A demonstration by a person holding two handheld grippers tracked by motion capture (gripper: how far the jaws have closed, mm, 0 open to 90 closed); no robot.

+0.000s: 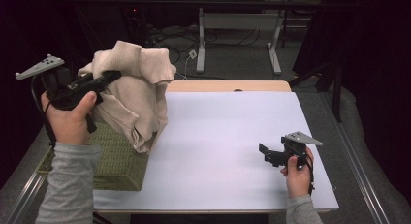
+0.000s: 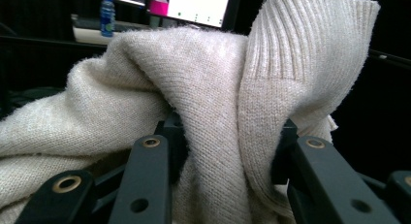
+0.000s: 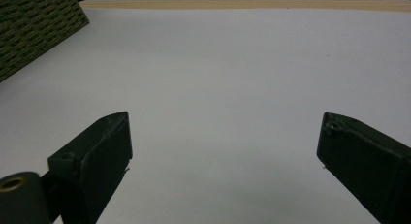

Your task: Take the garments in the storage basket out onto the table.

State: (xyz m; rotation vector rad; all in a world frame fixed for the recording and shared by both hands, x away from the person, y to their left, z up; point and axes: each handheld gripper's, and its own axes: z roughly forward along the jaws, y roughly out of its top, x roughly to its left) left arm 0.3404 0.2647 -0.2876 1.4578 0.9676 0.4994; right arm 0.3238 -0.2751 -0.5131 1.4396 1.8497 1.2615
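A white worktop (image 1: 228, 136) with a pale wooden far edge stands in a dark room; beyond it, at 12 o'clock, are the grey legs of another table and cables on the floor. At the worktop's 9 o'clock edge sits a green woven basket (image 1: 118, 161). The task's thing, a cream knitted sweater (image 1: 138, 95) with ribbed hems, hangs bunched above that basket, its lower folds draping over the basket's near rim and the worktop's left edge. The left tongs (image 1: 109, 77), raised at 10 o'clock, are clenched on a thick fold of the sweater, the knit pressed between both jaws in the left gripper view. The right tongs (image 1: 264, 153), low over the worktop at 4 o'clock, stand wide apart and released, grasping nothing, with bare white surface between the jaws.
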